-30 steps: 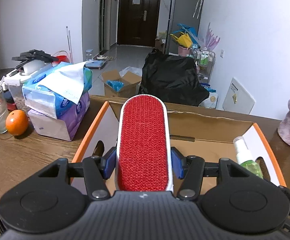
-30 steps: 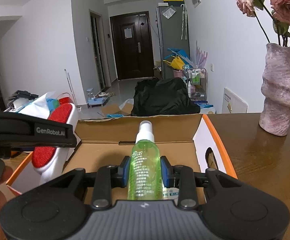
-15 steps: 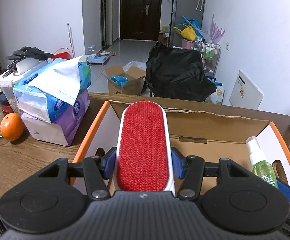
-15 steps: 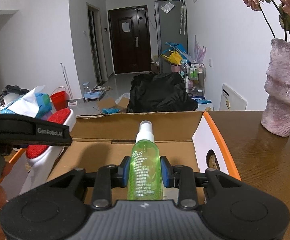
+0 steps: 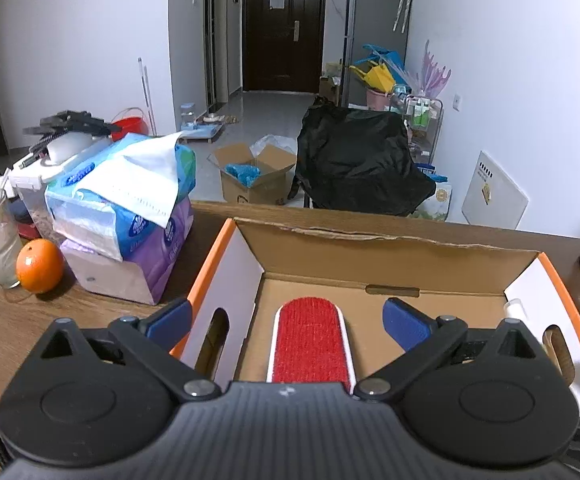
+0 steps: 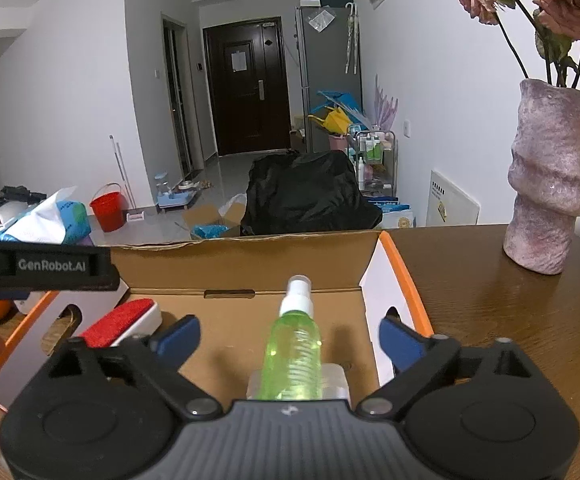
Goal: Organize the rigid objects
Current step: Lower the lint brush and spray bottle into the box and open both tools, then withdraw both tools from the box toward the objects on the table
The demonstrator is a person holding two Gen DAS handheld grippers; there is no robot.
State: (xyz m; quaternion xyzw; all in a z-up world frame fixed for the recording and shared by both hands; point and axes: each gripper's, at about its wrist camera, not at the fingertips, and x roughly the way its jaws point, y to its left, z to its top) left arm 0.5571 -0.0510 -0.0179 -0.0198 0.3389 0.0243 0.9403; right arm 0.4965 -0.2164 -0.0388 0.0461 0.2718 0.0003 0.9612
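- Two items lie inside the cardboard box (image 5: 390, 256): red lint brush (image 5: 310, 344) and green spray bottle (image 6: 294, 344).
- Left gripper (image 5: 285, 320) spread wide above the brush; right gripper (image 6: 290, 338) likewise above the bottle.
- Orange (image 5: 39, 266) at ten o'clock; vase (image 6: 550, 176) at two o'clock.

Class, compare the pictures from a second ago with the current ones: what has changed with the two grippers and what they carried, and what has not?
Both grippers opened. The left gripper let go of the lint brush, which now lies in the box. The right gripper released the spray bottle, now lying in the box too. The tissue packs, orange and vase stayed put.
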